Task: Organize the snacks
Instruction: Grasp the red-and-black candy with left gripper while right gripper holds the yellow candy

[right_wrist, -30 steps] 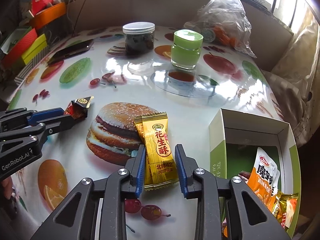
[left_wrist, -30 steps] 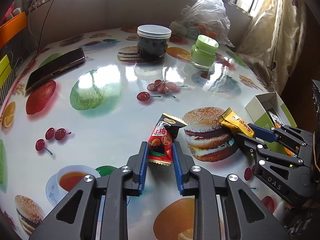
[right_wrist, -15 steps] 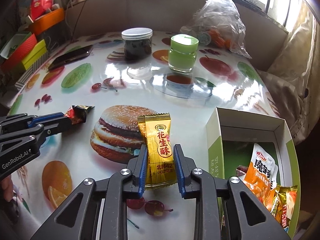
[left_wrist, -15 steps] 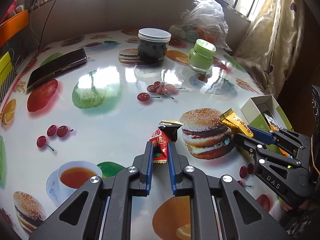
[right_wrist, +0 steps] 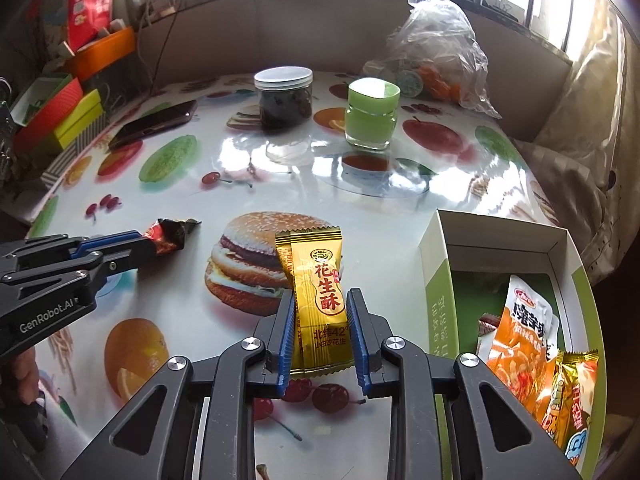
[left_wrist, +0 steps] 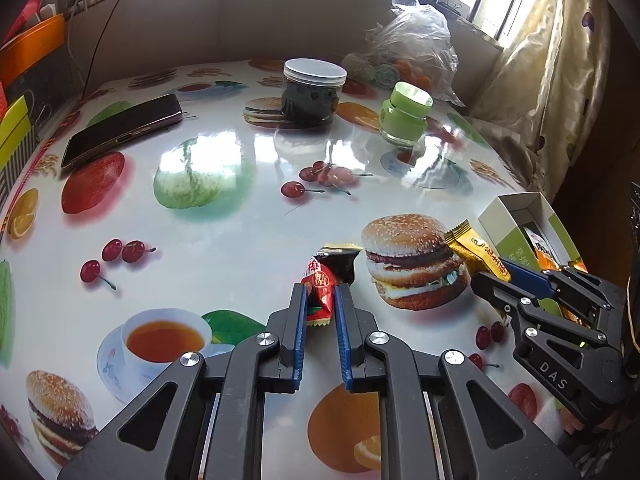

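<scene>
My left gripper (left_wrist: 320, 292) is shut on a red and black snack packet (left_wrist: 325, 280) and holds it off the printed tablecloth; it also shows in the right wrist view (right_wrist: 170, 234). My right gripper (right_wrist: 320, 300) is shut on a yellow peanut candy packet (right_wrist: 318, 280), lifted above the table, seen from the left wrist view too (left_wrist: 478, 252). An open green and white box (right_wrist: 436, 280) stands to the right and holds several snack packets (right_wrist: 524, 332).
A dark jar with a white lid (left_wrist: 314, 92), a green jar (left_wrist: 405, 114) and a phone (left_wrist: 120, 130) sit further back on the table. A clear plastic bag (left_wrist: 416, 48) lies at the back. Coloured boxes (right_wrist: 60, 116) stand at the left edge.
Both grippers closed on their packets and lifted them slightly off the table. The left packet is squeezed narrower and the yellow packet stands more upright.
</scene>
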